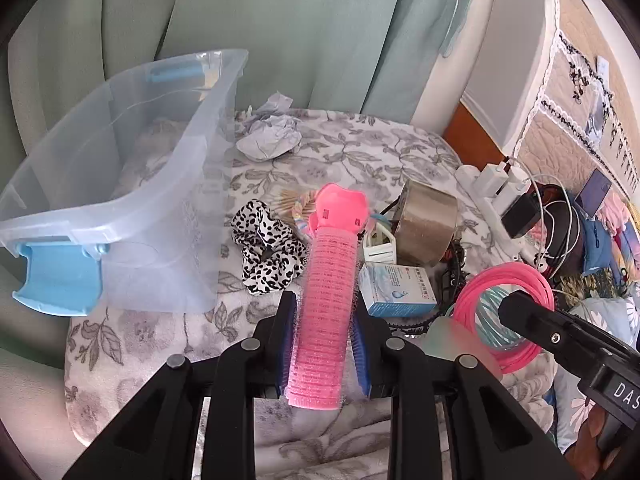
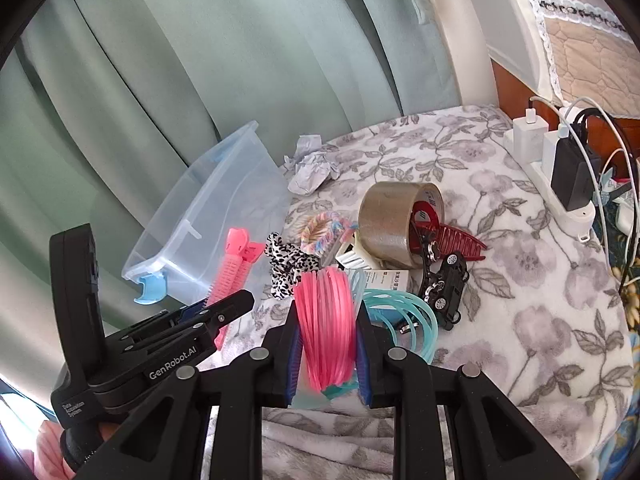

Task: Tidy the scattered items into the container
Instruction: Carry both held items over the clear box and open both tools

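A round surface under a grey-and-white floral blanket (image 2: 500,280) carries the clutter; whether it is a desk or a stool cannot be told. Pale green curtains (image 2: 200,60) hang behind it. To the right stand a cream frame and a quilted, lace-edged cover (image 1: 572,92), with a white power strip (image 2: 560,184) full of chargers and cables at the blanket's edge.

The clear bin (image 1: 120,168) with blue latches sits on the left side of the blanket, with nothing visible inside. Crumpled paper (image 1: 272,136) lies just behind its right wall.

The left gripper (image 1: 324,320) has its fingers closed on a pink hair roller clip (image 1: 326,304), which stands lengthwise between the pads, lifted clear of the blanket and right of the bin. The right gripper (image 2: 326,328) has its fingers pressed on a bundle of pink hoops (image 2: 326,320), held on edge above the blanket; teal hoops (image 2: 404,312) hang beside them, and I cannot tell whether they are caught in the grip.

Left on the blanket, in a loose pile right of the bin: a leopard scrunchie (image 1: 266,248), a pastel scrunchie (image 2: 324,230), a tape roll (image 2: 400,216) on its side, a white clip (image 1: 378,248), a small box (image 1: 396,290), a red claw clip (image 2: 460,238) and a black toy car (image 2: 450,280).
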### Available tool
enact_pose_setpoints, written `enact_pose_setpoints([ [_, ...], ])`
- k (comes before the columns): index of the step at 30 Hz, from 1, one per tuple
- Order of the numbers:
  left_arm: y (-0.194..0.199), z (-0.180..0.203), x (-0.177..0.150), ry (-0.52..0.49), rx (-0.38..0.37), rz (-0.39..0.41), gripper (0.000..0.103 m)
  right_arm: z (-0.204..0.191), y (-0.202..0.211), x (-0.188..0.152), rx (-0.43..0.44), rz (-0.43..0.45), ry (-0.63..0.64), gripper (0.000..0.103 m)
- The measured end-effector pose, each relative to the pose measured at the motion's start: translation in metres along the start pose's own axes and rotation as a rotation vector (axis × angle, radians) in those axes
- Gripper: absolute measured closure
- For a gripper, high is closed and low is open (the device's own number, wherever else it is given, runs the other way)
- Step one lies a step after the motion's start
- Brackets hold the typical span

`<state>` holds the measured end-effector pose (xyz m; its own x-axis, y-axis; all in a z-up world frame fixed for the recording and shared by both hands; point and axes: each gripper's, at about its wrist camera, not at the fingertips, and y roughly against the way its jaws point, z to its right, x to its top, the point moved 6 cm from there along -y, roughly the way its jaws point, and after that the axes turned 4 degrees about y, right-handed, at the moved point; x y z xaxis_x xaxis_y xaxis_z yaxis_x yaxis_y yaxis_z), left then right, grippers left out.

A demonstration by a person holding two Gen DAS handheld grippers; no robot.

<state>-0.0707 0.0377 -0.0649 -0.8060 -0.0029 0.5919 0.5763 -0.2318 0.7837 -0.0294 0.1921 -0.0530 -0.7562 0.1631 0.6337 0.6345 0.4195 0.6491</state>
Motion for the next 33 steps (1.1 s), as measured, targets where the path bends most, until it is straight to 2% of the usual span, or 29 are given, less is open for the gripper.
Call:
enact_pose_setpoints([
  [9,0.043,-0.003,0.023,0.005,-0.016,0.11,0.076,-0.031,0.024,0.03,0.011,0.081,0.063,0.078],
  [18,0.084,-0.031,0.057,0.072,0.007,0.217,0.076,-0.086,0.028,0.07,0.037,0.125,0.167,0.078],
  [24,0.098,-0.058,0.072,0.134,0.04,0.262,0.076,-0.119,0.017,0.089,0.056,0.122,0.237,0.078],
  [33,0.098,-0.115,0.084,0.241,0.129,0.26,0.076,-0.158,-0.023,0.107,0.13,0.063,0.301,0.078],
])
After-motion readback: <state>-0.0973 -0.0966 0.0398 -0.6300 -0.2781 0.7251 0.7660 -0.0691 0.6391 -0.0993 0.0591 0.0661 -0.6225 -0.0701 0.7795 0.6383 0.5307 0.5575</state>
